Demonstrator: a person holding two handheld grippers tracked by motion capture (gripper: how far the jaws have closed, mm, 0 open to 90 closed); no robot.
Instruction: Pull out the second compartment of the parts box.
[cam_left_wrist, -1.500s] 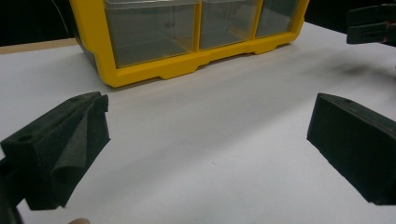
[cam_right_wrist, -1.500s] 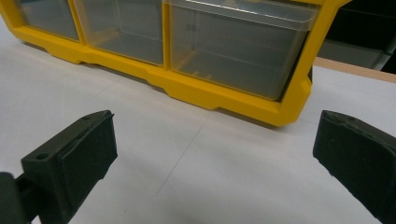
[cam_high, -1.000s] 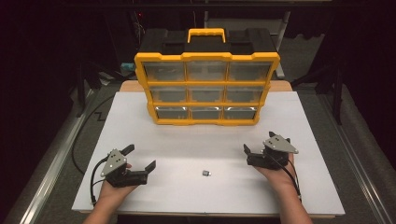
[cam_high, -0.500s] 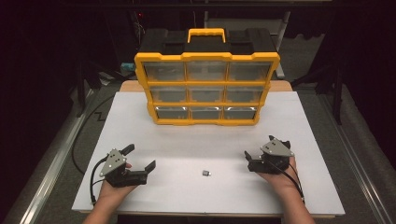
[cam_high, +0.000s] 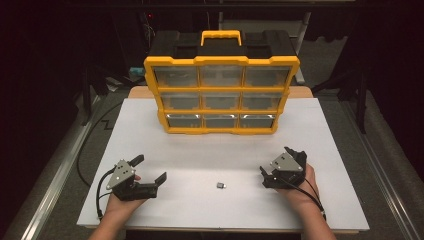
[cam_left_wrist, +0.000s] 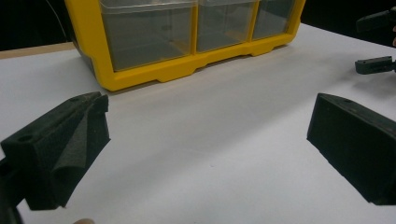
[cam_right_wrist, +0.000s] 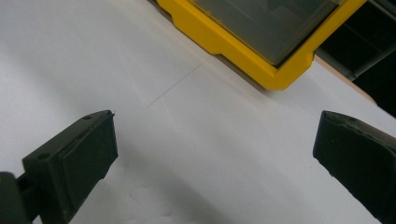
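left gripper (cam_high: 148, 176): rests low at the near left of the table (cam_high: 200, 150); jaws wide apart with nothing between them, seen also in the left gripper view (cam_left_wrist: 205, 149)
right gripper (cam_high: 277, 170): rests low at the near right; jaws wide apart and empty, as the right gripper view (cam_right_wrist: 215, 158) confirms
small part (cam_high: 220, 185): a tiny dark grey piece lying flat on the white table between the two grippers, apart from both and a little nearer the right one
handling: I judge it light and stiff; so low and small that jaws could push it along the smooth sheet instead of catching it; best taken across its short sides with the jaw tips brought down to the surface
hard to make out: its exact kind, metal or plastic, is too small to tell
drawer organiser (cam_high: 221, 95): yellow frame, nine clear drawers in three rows, black top with a yellow handle (cam_high: 221, 36); stands upright at the far middle of the table, well apart from the part; all drawers look closed
hidden: drawer contents are blurred behind the clear fronts; both gripper views cut the organiser off at its lower edge
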